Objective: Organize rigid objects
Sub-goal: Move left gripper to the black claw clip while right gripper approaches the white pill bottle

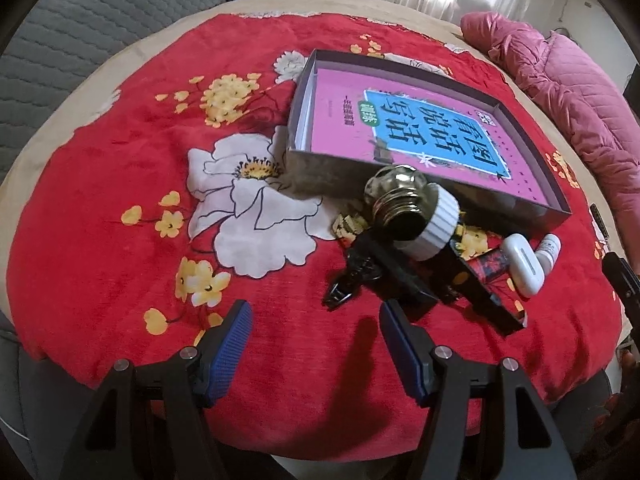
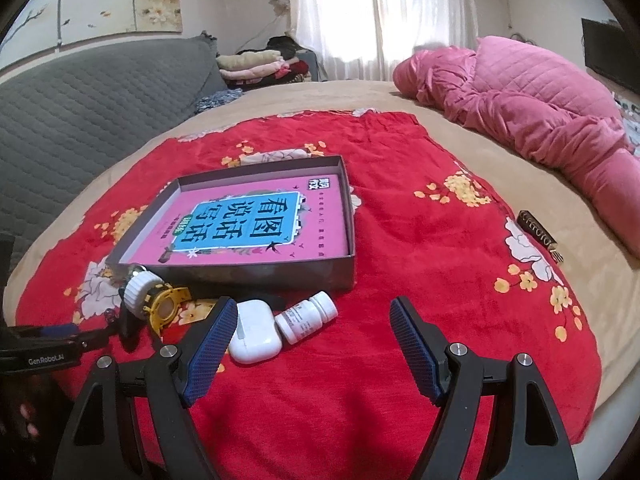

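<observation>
Hovering with jaws spread wide and empty, the right gripper (image 2: 310, 344) has the white earbud case (image 2: 255, 334) touching its left finger, the pill bottle (image 2: 306, 317) just ahead, long axis slanting toward the grey box (image 2: 280, 274). The left gripper (image 1: 316, 346), likewise agape and empty, sits farther off, nearer the bulb (image 1: 412, 212). Only the right view shows a yellow piece beside the bulb.

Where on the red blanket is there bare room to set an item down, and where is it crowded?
Free: the red blanket right of the box, toward the pink quilt; also the patch left of the box, around the white flower. Crowded: in front of the box, where bulb, earbud case and pill bottle cluster.
</observation>
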Tool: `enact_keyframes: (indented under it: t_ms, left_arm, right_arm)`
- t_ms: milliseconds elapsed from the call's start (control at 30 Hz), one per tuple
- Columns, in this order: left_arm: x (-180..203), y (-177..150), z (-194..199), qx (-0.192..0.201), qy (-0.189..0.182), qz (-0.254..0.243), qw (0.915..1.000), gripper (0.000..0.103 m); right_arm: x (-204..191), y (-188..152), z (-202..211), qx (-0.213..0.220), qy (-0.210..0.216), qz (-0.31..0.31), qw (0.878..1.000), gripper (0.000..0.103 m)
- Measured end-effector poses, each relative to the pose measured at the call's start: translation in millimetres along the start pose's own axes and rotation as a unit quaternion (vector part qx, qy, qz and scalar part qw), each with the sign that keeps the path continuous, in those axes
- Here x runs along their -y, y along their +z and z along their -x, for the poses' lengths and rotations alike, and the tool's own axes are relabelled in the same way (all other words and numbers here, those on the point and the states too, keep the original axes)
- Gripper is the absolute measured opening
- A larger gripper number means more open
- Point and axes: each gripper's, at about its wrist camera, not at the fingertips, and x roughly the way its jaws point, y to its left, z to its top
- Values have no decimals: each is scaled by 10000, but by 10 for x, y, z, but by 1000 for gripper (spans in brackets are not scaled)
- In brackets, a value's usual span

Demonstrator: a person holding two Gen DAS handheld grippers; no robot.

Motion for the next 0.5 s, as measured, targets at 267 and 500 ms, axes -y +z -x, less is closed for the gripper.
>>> enact_keyframes:
  t_ms: [267, 500]
  left_arm:
    - [-5, 13, -122, -58, -110, -170, 9998, 51]
    - [-17, 83, -167, 3, -412, -222, 9989, 36]
  right_arm:
    - [75, -13, -128, -127, -74, -45, 9999, 79]
    - [133, -46, -291, -364, -78, -108, 9992, 79]
